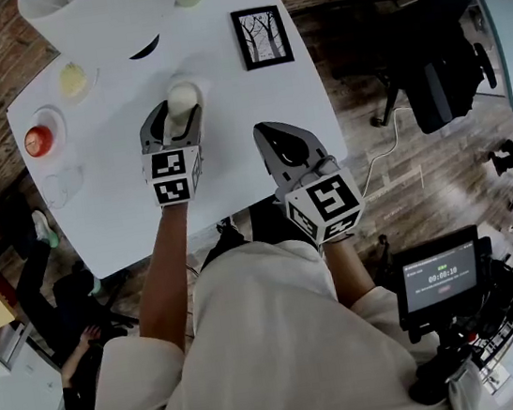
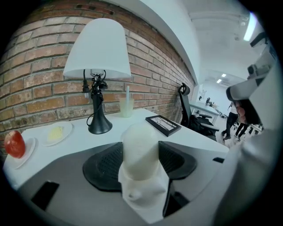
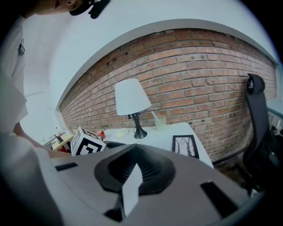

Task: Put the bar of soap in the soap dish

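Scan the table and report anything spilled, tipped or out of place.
Nothing is spilled or tipped. The lamp and cup stand upright. The only oddity is the picture frame, lying flat on the table rather than standing. The left gripper holds the soap.

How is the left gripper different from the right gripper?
The left gripper has its fingers shut on the bar of soap; the right gripper has its fingers shut on nothing. The left gripper reaches farther in over the white table; the right gripper sits nearer its front edge. Both carry a cube with black-and-white squares.
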The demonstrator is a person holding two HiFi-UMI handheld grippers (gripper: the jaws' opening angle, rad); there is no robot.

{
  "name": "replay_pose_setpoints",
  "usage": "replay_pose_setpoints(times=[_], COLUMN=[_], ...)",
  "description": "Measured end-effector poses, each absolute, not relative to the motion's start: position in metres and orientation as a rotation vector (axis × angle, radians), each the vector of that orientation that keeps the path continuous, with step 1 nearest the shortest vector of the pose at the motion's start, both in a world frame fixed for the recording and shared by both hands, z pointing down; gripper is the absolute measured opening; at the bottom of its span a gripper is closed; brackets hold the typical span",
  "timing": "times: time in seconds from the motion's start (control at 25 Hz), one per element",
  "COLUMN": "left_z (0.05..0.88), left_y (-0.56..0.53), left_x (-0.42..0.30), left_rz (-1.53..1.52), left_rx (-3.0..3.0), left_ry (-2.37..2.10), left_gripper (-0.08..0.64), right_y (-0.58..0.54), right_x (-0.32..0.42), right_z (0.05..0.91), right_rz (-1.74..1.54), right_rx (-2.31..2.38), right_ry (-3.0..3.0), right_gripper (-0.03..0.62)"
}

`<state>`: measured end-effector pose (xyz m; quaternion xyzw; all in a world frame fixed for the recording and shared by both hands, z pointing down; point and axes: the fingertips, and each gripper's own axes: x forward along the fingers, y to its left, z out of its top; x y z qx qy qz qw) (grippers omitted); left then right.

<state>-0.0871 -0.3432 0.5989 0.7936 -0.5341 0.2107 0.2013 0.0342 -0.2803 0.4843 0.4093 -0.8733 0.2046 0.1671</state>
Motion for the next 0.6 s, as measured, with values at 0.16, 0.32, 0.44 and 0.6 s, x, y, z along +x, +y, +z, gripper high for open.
replay_pose_setpoints(times=[0.16,0.32,0.44,0.6], left_z=[0.604,0.609,0.613,0.617], left_y=[-0.345,-0.346,-0.346,-0.346], left_x=[-0.087,-0.086,-0.085,-0.084], left_rz=[0.609,0.635,0.647,0.663], left_rx=[2.206,2.201,2.198,2.194], left_ry=[-1.49,-1.49,-1.486,-1.48], left_gripper=[0.259,0.259,0.259,0.259], right_y=[-0.28,-0.279,-0.279,-0.28], right_x=[0.034,0.036,0.037,0.038], right_z=[0.486,0.488,0.488,0.489], right_rz=[0.583,0.583,0.582,0.583], right_rx=[1.161,1.164,1.165,1.17], right_ry=[-2.483,-2.478,-2.476,-2.472], right_gripper=[0.003,0.003,0.002,0.003])
